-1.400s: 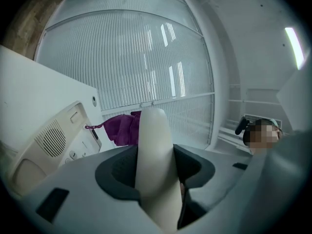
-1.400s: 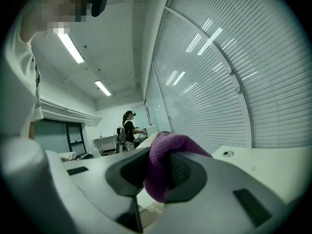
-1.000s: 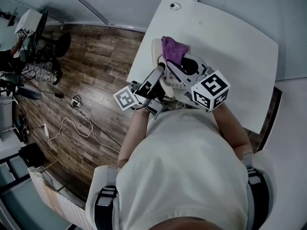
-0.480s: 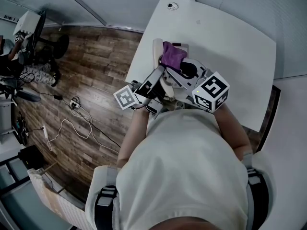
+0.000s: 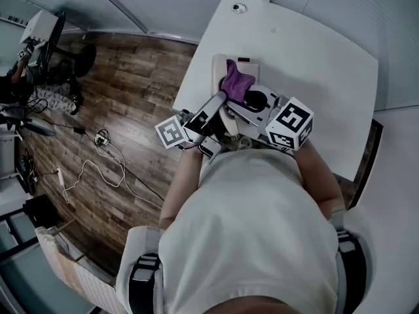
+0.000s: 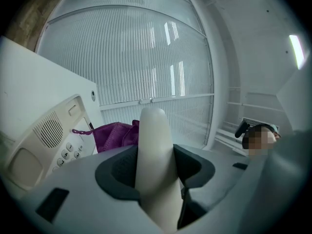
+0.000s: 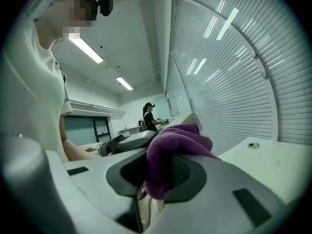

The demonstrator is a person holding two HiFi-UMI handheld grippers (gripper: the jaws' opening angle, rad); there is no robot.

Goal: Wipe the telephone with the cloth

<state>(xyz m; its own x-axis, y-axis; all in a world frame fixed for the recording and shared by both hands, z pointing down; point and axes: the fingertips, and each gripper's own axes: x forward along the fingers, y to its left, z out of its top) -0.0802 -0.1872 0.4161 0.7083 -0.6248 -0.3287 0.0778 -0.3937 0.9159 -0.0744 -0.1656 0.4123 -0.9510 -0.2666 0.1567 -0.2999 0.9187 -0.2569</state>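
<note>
Purple cloth (image 5: 237, 80) sits bunched against the cream telephone (image 6: 48, 130), over the end of its body nearest the person. The right hand-held gripper (image 5: 249, 97) has its jaws clamped on this cloth. In the right gripper view the fabric fills the gap between both dark pads and spills over their tops. Below the cloth in that view something pale and coiled shows between the jaws, too cramped to name with certainty.

The left hand-held gripper (image 6: 155, 168) is closed on the telephone's handset (image 6: 153, 126), with a pad pressed to each side of the smooth cream bar. The handset's rounded end juts past the jaws, tilted upward, just beside the telephone's body. Whether its far end touches the cradle cannot be told. In the left gripper view the telephone's speaker grille and keypad face up, and the cloth lies just beyond the keypad.

The telephone stands on a white counter (image 5: 308, 51), close to that counter's edge over the wooden floor (image 5: 124, 110). A round cable port (image 5: 239, 8) sits in the counter well beyond the telephone. Loose cables (image 5: 98, 169) trail across the floor, well apart from the telephone. Slatted blinds (image 6: 146, 57) rise behind the telephone, and a bystander (image 7: 147, 116) stands far off past it.
</note>
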